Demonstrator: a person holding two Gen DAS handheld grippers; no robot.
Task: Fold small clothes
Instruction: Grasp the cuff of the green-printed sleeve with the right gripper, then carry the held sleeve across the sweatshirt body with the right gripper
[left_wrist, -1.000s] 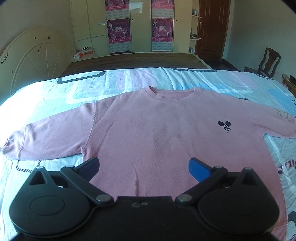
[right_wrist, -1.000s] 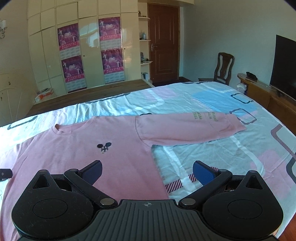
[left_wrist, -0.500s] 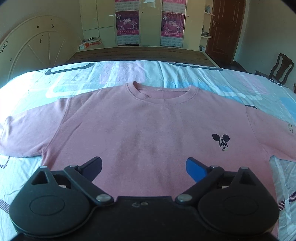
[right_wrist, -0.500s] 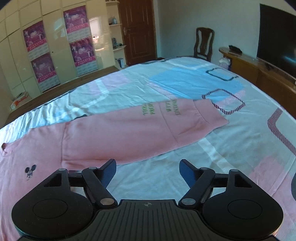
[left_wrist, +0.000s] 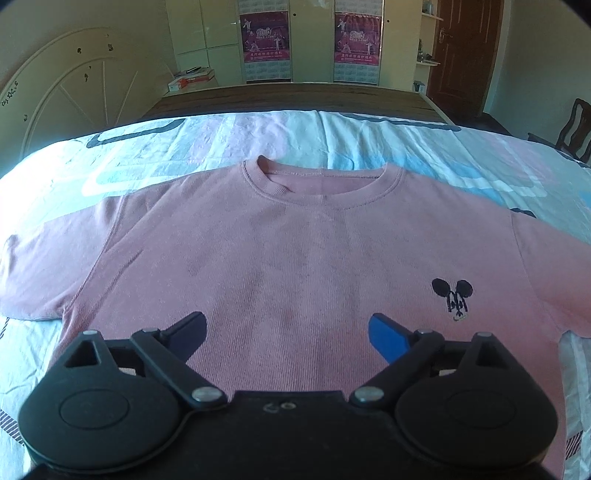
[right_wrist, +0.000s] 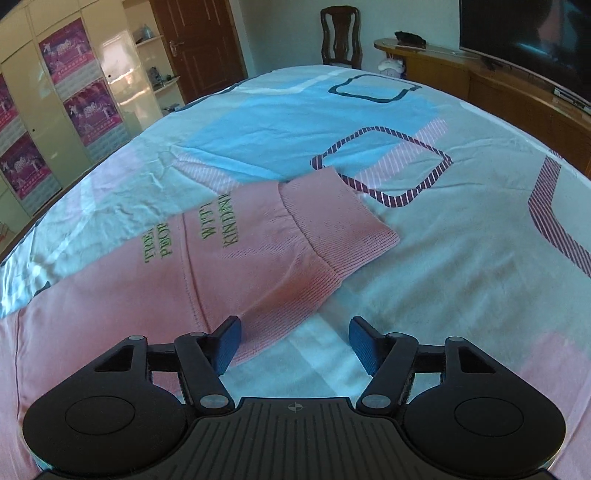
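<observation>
A pink long-sleeved sweatshirt (left_wrist: 295, 251) lies flat, front up, on the bed, with its neckline (left_wrist: 321, 181) at the far side and a small black mouse logo (left_wrist: 452, 295) on the chest. My left gripper (left_wrist: 286, 325) hovers over the lower chest, its jaws wide and closing slowly, with nothing pinched. In the right wrist view the sleeve (right_wrist: 221, 266) with green lettering ends in a ribbed cuff (right_wrist: 332, 236). My right gripper (right_wrist: 293, 326) is low at the cuff's near edge. Its jaws are closing, the sleeve's edge lies between them, and the pads do not press on it.
The patterned bed sheet (right_wrist: 443, 258) stretches right of the cuff. A round white headboard (left_wrist: 74, 96), a wardrobe with posters (left_wrist: 266, 40) and a brown door (left_wrist: 465, 51) stand beyond the bed. A chair (right_wrist: 340, 33), a wooden cabinet (right_wrist: 517, 92) and a TV (right_wrist: 524, 40) line the right.
The right gripper has swung right and down from the shirt body to the sleeve cuff, its jaws narrowing. The left gripper moved in over the chest and came lower.
</observation>
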